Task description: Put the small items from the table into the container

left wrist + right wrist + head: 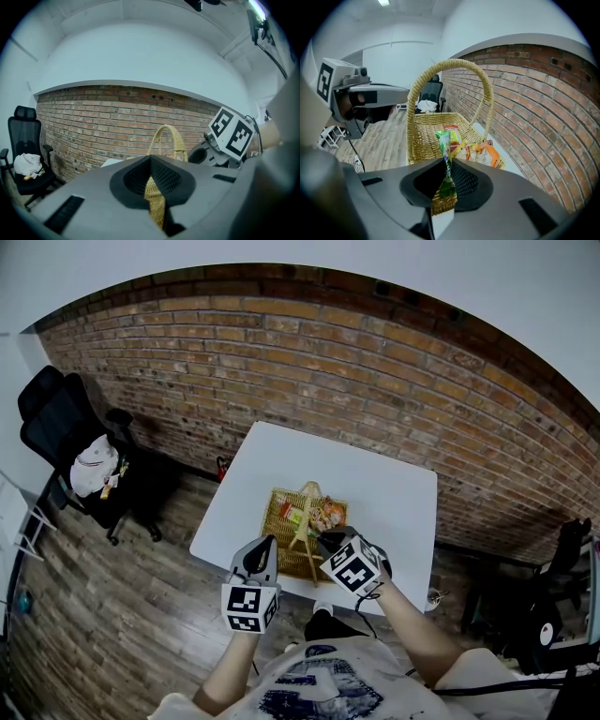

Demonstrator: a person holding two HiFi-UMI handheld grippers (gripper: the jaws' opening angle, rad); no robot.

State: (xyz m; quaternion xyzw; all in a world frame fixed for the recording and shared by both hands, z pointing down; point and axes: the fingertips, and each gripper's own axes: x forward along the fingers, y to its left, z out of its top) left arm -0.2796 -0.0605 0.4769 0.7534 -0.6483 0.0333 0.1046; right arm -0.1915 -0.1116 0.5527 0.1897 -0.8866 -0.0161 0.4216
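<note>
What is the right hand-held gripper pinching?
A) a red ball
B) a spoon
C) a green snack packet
C: the right hand-held gripper is shut on a green snack packet, right by the near rim of the basket.

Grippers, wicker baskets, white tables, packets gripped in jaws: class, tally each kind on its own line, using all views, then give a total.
Grippers: 2, the left gripper and the right gripper
Baskets: 1, the wicker basket
Tables: 1, the white table
Gripped packets: 1, the green packet in the right gripper's jaws
Total: 5
</note>
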